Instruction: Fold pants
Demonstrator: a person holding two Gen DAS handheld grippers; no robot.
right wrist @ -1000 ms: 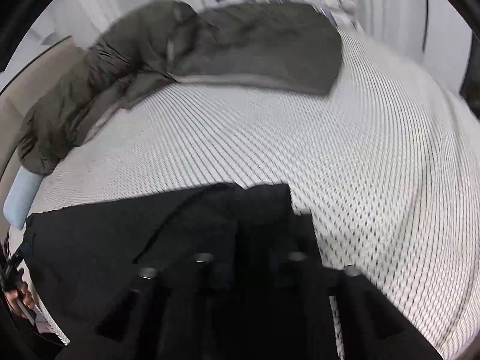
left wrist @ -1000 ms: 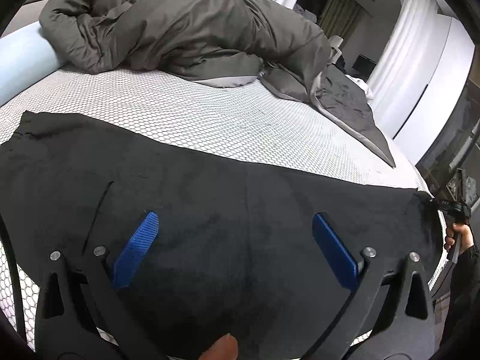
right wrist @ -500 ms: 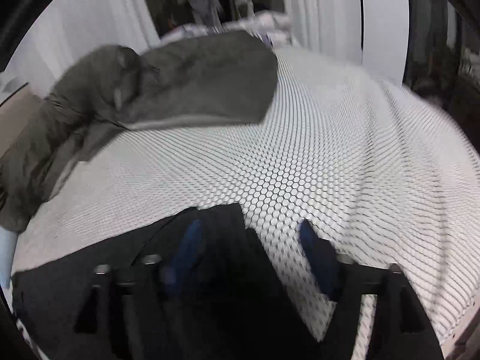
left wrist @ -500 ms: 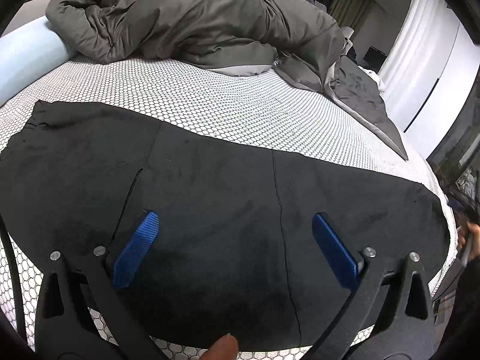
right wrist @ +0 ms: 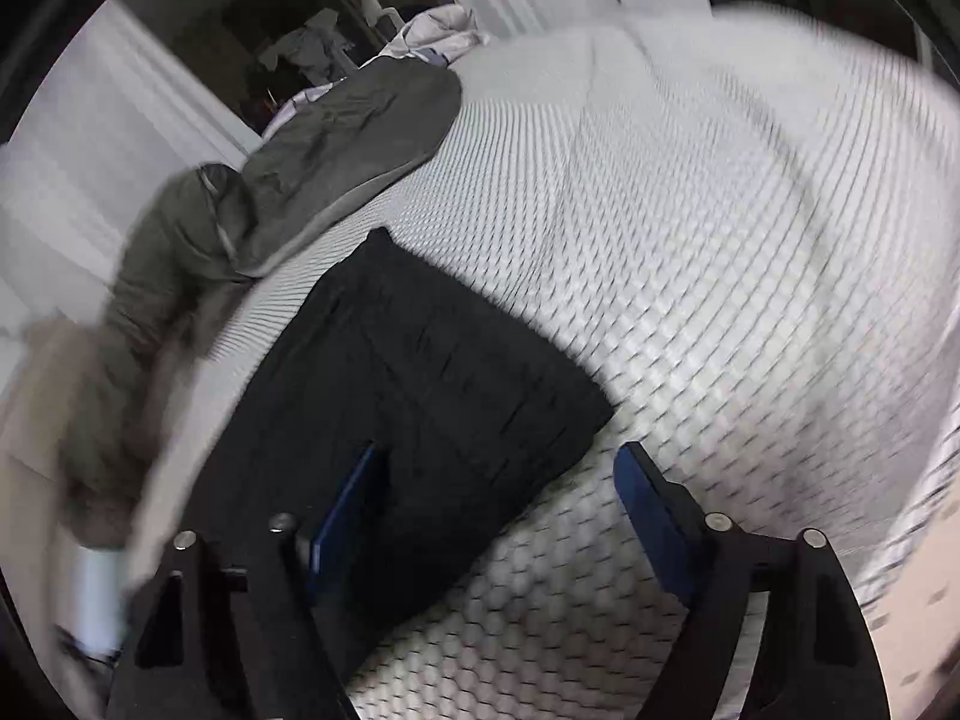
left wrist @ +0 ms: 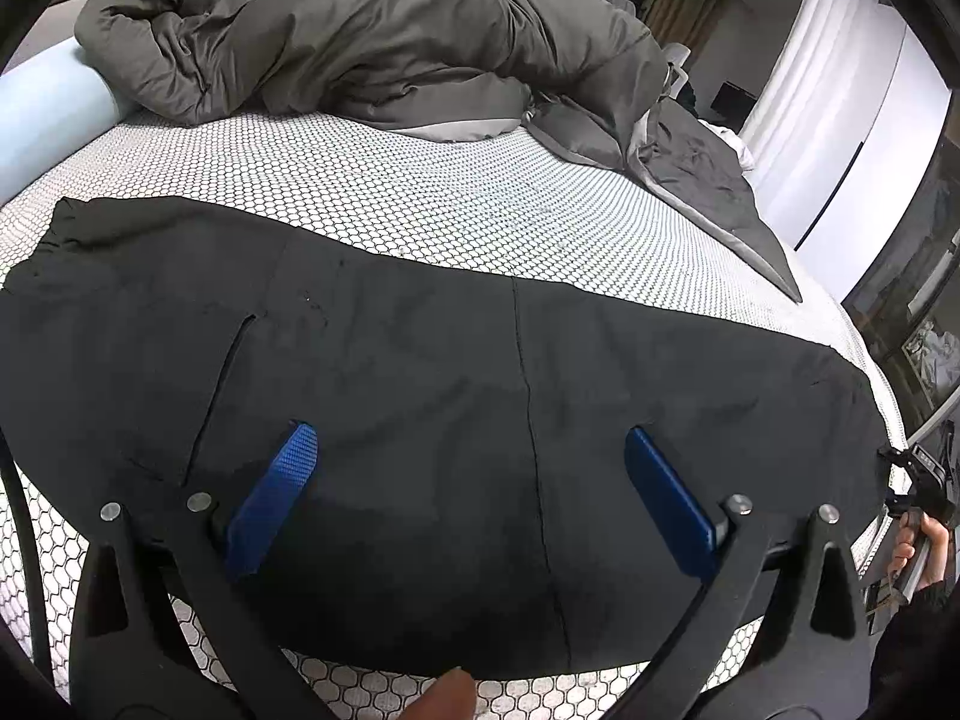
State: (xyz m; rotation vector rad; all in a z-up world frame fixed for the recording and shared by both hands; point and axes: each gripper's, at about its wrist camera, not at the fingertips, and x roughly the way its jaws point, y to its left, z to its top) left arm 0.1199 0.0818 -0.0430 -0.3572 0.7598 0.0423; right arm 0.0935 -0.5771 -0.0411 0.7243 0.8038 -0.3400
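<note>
Pants [left wrist: 420, 408], black, lie spread flat across the honeycomb-patterned bed [left wrist: 480, 204], with no readable label or writing. The left gripper [left wrist: 468, 480] hangs over them, jaws apart and empty. The right gripper [right wrist: 498, 516], jaws apart, has just been closing slightly with nothing clamped, above the pants' end.

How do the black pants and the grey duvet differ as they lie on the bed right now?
The black pants lie spread flat along the near edge; the grey duvet is bunched in a heap at the far side. The pants are near black and matte, the duvet olive-grey and puffy. Both rest on the honeycomb-patterned mattress.
</note>
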